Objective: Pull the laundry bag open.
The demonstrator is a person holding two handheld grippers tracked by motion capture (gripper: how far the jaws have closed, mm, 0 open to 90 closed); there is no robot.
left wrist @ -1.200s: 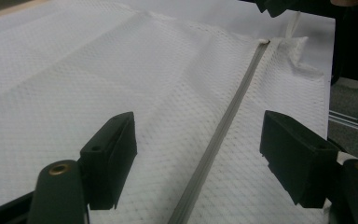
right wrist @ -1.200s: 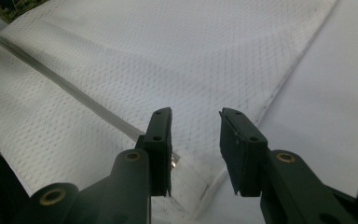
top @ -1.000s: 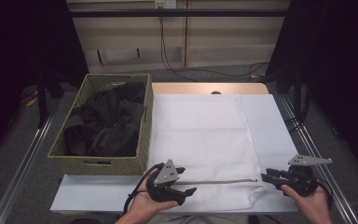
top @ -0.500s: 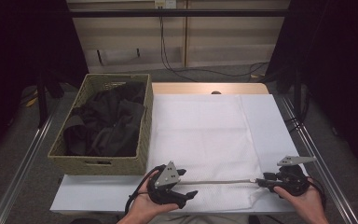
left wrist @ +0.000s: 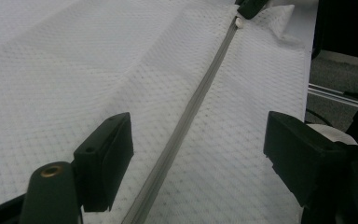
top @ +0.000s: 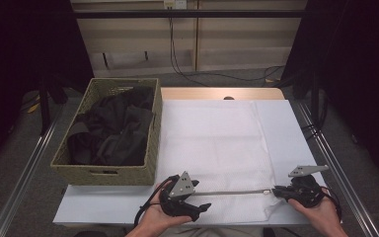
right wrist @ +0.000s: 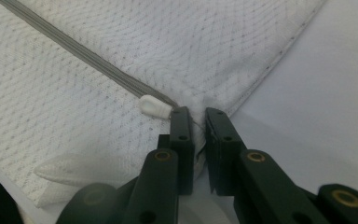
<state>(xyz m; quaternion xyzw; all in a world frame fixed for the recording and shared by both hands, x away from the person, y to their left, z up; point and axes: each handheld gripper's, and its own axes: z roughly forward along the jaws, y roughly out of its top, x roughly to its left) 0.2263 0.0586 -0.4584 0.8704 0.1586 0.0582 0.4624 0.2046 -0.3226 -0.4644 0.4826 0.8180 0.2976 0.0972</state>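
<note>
A: Where is the white mesh cover (top: pixel 217 148) lying, and what are the two tools doing to it?

B: It is lying flat on the white table (top: pixel 296 128), to the right of the woven basket (top: pixel 103 173), which is holding dark clothes (top: pixel 108 133). A grey zipper (top: pixel 227 192) is running along the cover's near edge, between the two tools.

A: What is the right gripper (right wrist: pixel 198 122) gripping?

B: Its jaws have just been closing, and in the right gripper view they are standing almost together, pinching the fabric at the end of the zipper. The white zipper slider (right wrist: pixel 154 106) is sitting just beside the jaw tips, touching or nearly touching one of them. In the high view this gripper (top: pixel 281 192) is resting at the right end of the zipper line.

A: And the left gripper (left wrist: pixel 198 154)?

B: Its jaws are standing wide apart. In the left gripper view the zipper is passing between them, and neither pad is pressing on it, so nothing is being held. In the high view this gripper (top: pixel 200 197) is sitting at the left end of the zipper, cradled in the left hand (top: pixel 153 219).
</note>
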